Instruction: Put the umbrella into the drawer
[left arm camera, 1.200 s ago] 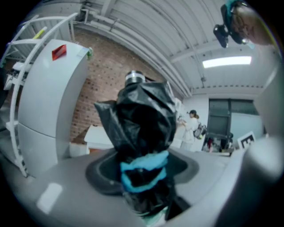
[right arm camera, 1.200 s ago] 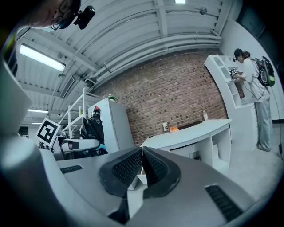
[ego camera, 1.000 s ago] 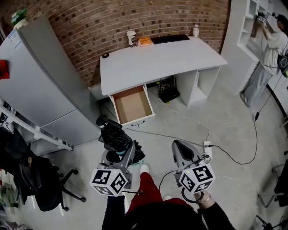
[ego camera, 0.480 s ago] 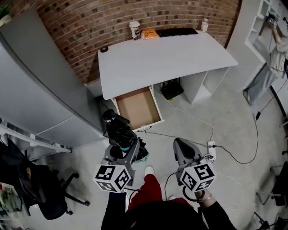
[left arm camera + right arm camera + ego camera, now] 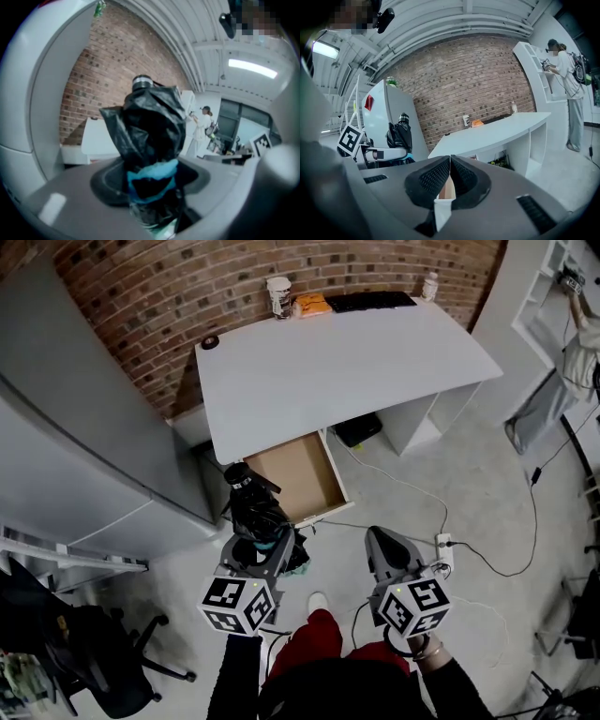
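A folded black umbrella (image 5: 255,509) with a blue strap sticks up and forward out of my left gripper (image 5: 257,557), which is shut on it. In the left gripper view the umbrella (image 5: 149,131) fills the middle, its blue strap down between the jaws. Just beyond its tip, the wooden drawer (image 5: 286,474) stands pulled out from under the white desk (image 5: 337,362). My right gripper (image 5: 384,554) hovers over the floor to the right, shut with nothing in it. In the right gripper view its pads (image 5: 438,176) meet, and the umbrella (image 5: 399,133) shows at left.
A tall grey cabinet (image 5: 84,427) stands close on the left of the drawer. A black office chair (image 5: 94,652) is at lower left. Cables and a power strip (image 5: 441,545) lie on the floor at right. A cup (image 5: 278,296) and keyboard (image 5: 366,302) sit at the desk's back. A person (image 5: 581,343) stands far right.
Both grippers have moved forward toward the desk and a little lower. The open drawer now lies much closer to the umbrella's tip. The grip on the umbrella is unchanged.
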Tool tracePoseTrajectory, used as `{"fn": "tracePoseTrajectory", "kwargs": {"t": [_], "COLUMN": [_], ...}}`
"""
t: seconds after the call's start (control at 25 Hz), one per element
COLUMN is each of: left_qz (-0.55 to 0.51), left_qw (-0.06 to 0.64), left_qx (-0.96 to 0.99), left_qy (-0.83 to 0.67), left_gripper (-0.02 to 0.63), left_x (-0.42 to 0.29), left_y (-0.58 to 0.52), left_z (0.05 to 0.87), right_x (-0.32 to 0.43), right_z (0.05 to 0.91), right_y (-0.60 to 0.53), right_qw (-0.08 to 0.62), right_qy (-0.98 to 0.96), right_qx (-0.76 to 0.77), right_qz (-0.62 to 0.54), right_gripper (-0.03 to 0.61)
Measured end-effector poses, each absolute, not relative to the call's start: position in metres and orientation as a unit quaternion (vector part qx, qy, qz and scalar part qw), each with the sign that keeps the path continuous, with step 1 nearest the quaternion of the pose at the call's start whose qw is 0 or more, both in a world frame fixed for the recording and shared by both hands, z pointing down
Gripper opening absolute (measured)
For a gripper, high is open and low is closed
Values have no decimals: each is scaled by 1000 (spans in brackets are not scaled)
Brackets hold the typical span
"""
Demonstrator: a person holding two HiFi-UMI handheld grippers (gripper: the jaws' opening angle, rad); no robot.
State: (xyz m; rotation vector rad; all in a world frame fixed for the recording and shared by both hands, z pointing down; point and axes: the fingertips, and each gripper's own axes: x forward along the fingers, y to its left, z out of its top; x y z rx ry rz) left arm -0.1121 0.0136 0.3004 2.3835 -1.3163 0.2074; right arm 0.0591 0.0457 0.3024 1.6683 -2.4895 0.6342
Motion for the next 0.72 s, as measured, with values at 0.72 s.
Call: {"fn": "tracePoseTrajectory", "kwargs": {"t": [0.72], "left_qz": [163], "left_qw": [204], "left_qx": [865], "left_qy": [-428], "left_gripper": [256], "left_x": [-116], "left_y": [-49], "left_z": [353], "right_x": [53], "right_z": [351], "right_y": [0], "right_qw": [102], "right_qy": [-780], "right_qx": [561], "right_qz": [256], "right_gripper": [9]}}
